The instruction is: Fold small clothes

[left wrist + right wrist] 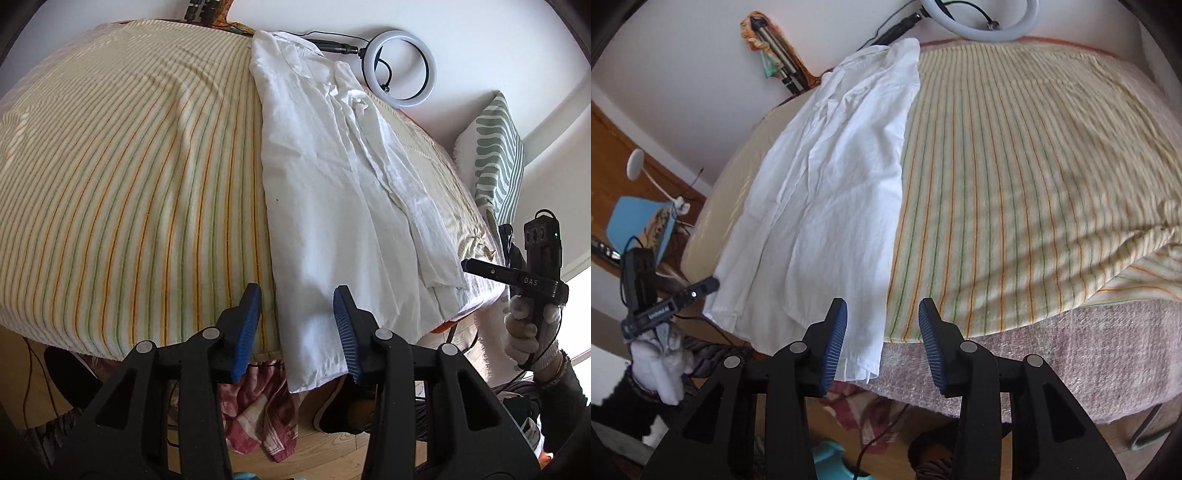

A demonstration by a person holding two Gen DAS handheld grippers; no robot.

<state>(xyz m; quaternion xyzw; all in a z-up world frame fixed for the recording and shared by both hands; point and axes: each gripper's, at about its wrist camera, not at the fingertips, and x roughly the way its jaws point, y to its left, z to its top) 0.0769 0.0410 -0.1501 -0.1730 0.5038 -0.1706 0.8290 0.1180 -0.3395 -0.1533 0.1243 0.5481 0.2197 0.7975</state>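
Covering the tabletop: striped cloth; white shirt folded into a long strip, lying from far edge to near edge, hem hanging over the near edge; left claw open, straddling the hem, pads not pressing; right claw open at the hem corner, nothing gripped.

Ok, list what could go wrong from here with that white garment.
1. The white garment's near hem hangs over the edge of the striped cover; a one-sided pull may slide it off toward the floor.
2. Both grippers, left and right, stand open and hold nothing, so a pinch here may also catch the cover.
3. The folded-in sleeve lies loose on top and may flop out when the hem is lifted.
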